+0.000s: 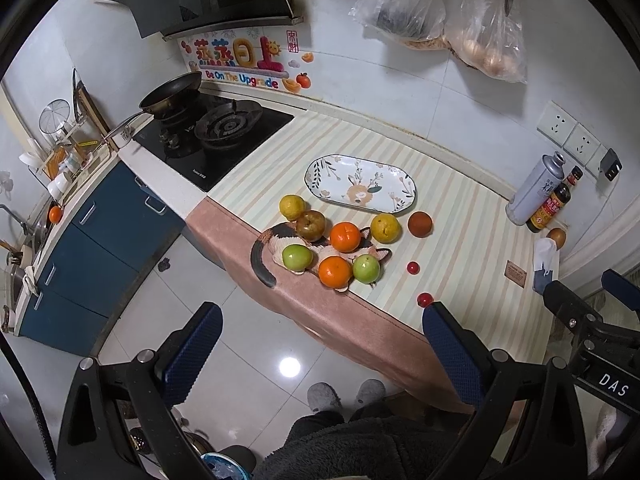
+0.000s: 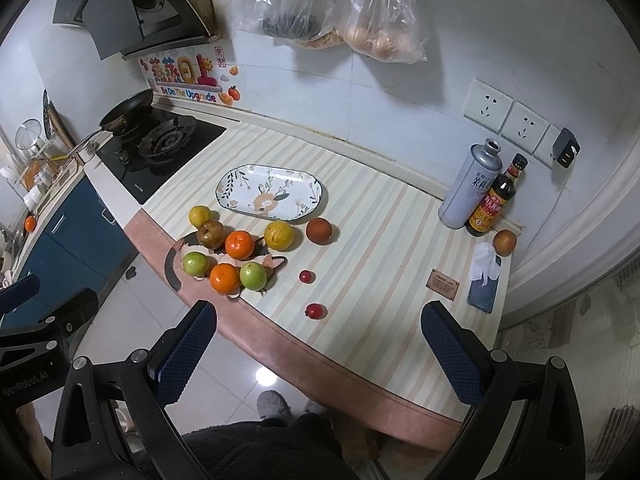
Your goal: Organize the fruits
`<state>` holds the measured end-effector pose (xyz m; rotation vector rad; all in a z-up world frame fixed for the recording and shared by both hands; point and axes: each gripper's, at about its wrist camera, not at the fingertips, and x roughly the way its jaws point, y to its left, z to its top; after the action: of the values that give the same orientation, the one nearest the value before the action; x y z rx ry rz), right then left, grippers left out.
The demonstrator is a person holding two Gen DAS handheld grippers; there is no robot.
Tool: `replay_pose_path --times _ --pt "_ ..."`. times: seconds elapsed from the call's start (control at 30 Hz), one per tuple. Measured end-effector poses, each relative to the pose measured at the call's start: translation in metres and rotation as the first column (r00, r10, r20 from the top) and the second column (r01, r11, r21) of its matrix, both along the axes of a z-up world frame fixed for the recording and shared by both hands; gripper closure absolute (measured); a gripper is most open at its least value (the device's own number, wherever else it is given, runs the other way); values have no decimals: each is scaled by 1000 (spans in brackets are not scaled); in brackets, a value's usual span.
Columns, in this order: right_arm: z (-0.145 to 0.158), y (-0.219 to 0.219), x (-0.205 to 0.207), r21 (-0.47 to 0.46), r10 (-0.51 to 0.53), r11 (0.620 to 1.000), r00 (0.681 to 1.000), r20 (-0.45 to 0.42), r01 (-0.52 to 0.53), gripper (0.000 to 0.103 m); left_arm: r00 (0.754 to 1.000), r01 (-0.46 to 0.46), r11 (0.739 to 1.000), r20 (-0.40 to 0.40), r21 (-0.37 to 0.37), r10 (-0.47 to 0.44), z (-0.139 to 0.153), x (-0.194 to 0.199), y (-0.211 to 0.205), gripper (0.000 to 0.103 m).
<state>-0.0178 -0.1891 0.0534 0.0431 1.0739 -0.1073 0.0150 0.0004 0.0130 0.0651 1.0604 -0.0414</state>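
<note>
Fruits (image 2: 239, 245), orange, green, yellow, brown, cluster beside plate (image 2: 272, 192); both grippers spread, empty.

The plate (image 2: 272, 194) lies beyond the fruit cluster (image 2: 236, 252), ahead-left of the right claw (image 2: 320, 348); bottles (image 2: 480, 196) stand ahead-right.

Even overhead light glares off the floor tiles (image 1: 289, 367); fisheye bends and darkens the edges

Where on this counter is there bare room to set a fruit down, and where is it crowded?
Free: the floral plate itself, bare, and the striped cloth between the two small red fruits and the grey can. Crowded: the cat-shaped mat, ringed by oranges and green fruits.
</note>
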Motion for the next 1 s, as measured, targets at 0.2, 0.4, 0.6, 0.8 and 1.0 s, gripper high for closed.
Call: replay_pose_path --times 0.2,0.4,0.6,0.8,1.0 --pt "0 -3 -2 4 -1 1000 1000 7 1 0 1000 3 1000 -1 0 -3 -4 -4 1 1" --pt "2 -7 -2 11 -11 1000 1000 12 11 0 1000 0 1000 3 1 0 -4 -3 2 1" --pt "2 -7 -1 18 -6 1000 1000 9 6 0 1000 0 1000 -1 2 0 -5 -1 2 1" --pt "1 -8 0 29 3 1000 1000 8 -3 0 1000 1 1000 2 1 -1 -4 1 -1 1" --pt "0 -18 6 52 2 999 1000 16 -3 0 1000 -19 1000 8 -1 19 -4 4 -1 1"
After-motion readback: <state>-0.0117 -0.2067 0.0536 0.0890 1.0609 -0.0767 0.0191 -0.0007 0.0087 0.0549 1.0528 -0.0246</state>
